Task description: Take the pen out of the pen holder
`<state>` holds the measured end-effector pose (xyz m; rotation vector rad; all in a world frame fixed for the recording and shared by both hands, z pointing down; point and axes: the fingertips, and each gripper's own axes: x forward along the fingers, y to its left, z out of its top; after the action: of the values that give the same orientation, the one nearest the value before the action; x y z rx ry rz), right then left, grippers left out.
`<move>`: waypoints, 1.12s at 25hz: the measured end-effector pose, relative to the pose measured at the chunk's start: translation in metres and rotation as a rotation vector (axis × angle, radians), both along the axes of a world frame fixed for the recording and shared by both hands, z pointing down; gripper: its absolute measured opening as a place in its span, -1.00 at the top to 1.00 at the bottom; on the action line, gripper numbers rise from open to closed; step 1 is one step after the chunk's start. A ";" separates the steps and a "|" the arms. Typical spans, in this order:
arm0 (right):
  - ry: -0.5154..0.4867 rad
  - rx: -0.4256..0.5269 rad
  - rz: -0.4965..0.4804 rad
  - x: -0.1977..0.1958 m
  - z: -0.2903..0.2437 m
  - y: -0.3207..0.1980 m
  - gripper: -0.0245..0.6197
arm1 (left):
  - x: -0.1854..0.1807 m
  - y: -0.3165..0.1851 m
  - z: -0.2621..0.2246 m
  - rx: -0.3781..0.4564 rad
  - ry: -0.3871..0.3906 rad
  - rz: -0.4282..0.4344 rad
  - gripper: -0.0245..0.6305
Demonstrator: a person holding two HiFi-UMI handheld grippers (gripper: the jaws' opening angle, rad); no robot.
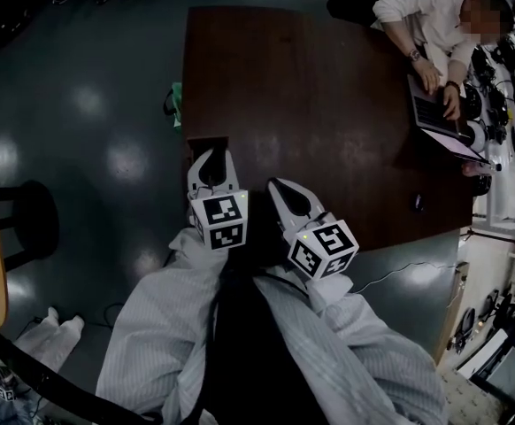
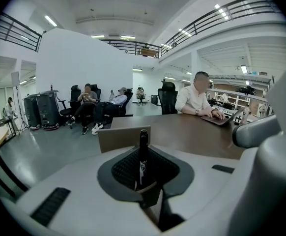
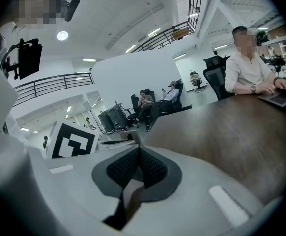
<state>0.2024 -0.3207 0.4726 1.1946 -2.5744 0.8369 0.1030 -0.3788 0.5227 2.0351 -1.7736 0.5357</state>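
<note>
Both grippers tilt gently downward: your left gripper [image 1: 211, 156] clamps the upright slim black pen [image 2: 143, 154], your right gripper [image 3: 137, 167] sits clenched, empty.

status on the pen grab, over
Left gripper shut on pen, upright in its jaws. Right gripper shut, empty. Pen holder just beyond, at table edge; nothing in the way.

Dark wood, satin sheen: table [image 1: 328, 131]. Polished, glossy, lamp-mirroring: floor [image 1: 89, 149]. Black glossy plastic: pen [image 2: 143, 141]. Matt brown board: pen holder [image 2: 123, 137]. Smooth white plastic shell, dark finely ribbed pads [image 2: 126, 170]: left gripper [image 2: 143, 157]. Pale cloth: sleeves [image 1: 169, 326].
</note>
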 end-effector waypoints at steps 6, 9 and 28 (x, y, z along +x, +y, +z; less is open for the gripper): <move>-0.015 0.046 -0.020 -0.023 -0.018 0.006 0.91 | -0.019 0.017 -0.039 0.069 0.042 0.014 0.78; -0.023 0.073 -0.030 -0.036 -0.028 0.012 0.92 | -0.031 0.029 -0.065 0.113 0.062 0.024 0.78; -0.070 0.270 -0.105 -0.101 -0.112 0.007 0.92 | -0.065 0.083 -0.179 0.332 0.102 0.077 0.78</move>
<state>0.1015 -0.3138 0.3603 1.0994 -2.8499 0.5307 0.0379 -0.2957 0.3437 2.3113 -1.8267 0.1613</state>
